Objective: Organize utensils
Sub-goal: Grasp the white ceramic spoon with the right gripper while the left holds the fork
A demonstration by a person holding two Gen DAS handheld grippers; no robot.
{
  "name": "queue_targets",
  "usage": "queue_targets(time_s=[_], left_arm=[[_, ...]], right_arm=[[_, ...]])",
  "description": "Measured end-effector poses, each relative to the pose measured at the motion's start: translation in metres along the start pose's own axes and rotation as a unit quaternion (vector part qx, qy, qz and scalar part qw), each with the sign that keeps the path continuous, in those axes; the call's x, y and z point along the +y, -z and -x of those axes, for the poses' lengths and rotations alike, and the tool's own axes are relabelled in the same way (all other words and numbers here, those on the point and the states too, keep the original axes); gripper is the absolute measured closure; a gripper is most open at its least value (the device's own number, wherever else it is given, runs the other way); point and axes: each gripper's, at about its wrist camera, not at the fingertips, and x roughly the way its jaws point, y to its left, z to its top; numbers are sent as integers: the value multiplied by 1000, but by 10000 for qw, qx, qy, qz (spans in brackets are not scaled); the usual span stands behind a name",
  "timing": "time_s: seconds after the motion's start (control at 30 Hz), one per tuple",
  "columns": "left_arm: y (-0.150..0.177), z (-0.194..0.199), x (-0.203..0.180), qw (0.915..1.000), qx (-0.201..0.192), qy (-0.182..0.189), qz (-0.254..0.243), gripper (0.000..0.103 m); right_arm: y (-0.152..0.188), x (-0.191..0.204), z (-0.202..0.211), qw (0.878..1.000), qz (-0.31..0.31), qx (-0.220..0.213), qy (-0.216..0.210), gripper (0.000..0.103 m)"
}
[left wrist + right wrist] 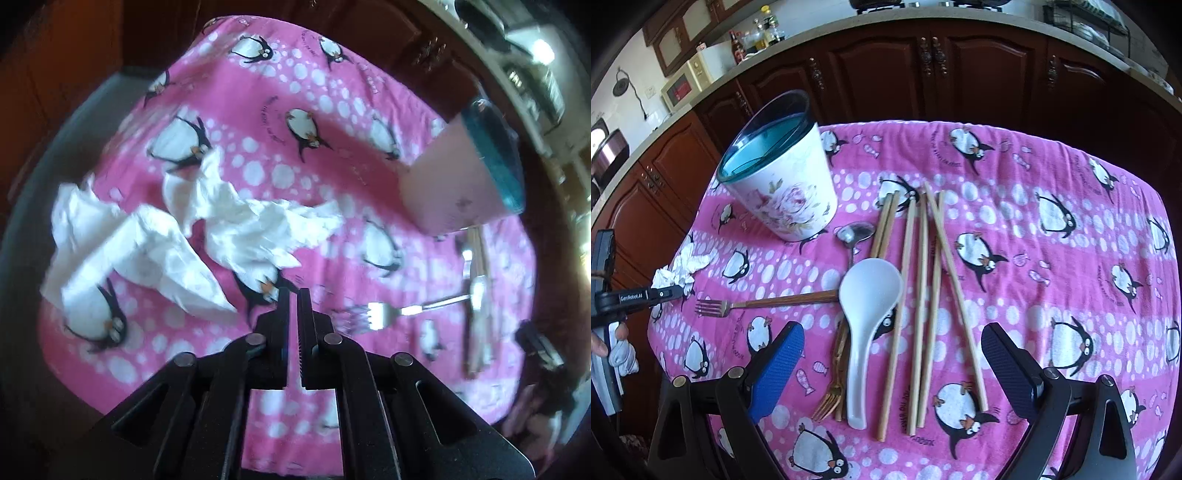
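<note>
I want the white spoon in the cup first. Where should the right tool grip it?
Probably the white spoon by its handle, from above, fingers either side. The handle is narrow and runs toward the open right tool, though forks crowd its left edge; the bowl is wide.

Soft fleecy cloth (1015, 229) is covering the worktop; glossy metal spoon (855, 233), matt wooden chopsticks (921, 295), crumpled paper tissue (221, 225) are lying there.

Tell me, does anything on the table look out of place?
Yes. Crumpled white tissues lie loose on the pink penguin cloth, left of the floral cup. They are not utensils, and look like litter beside the cutlery.
</note>
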Motion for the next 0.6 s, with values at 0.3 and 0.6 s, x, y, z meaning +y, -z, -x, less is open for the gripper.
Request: queue_targets(time_s=[0.3,0.6], left_arm=[[39,4,-18,9944,15,587,882,63],[32,-33,-34,9852,-293,382,1643,58]], right_arm=[[-2,5,-10,9999,-22,69,-108,7],[-1,-8,-6,9999,-95,39,-54,7]])
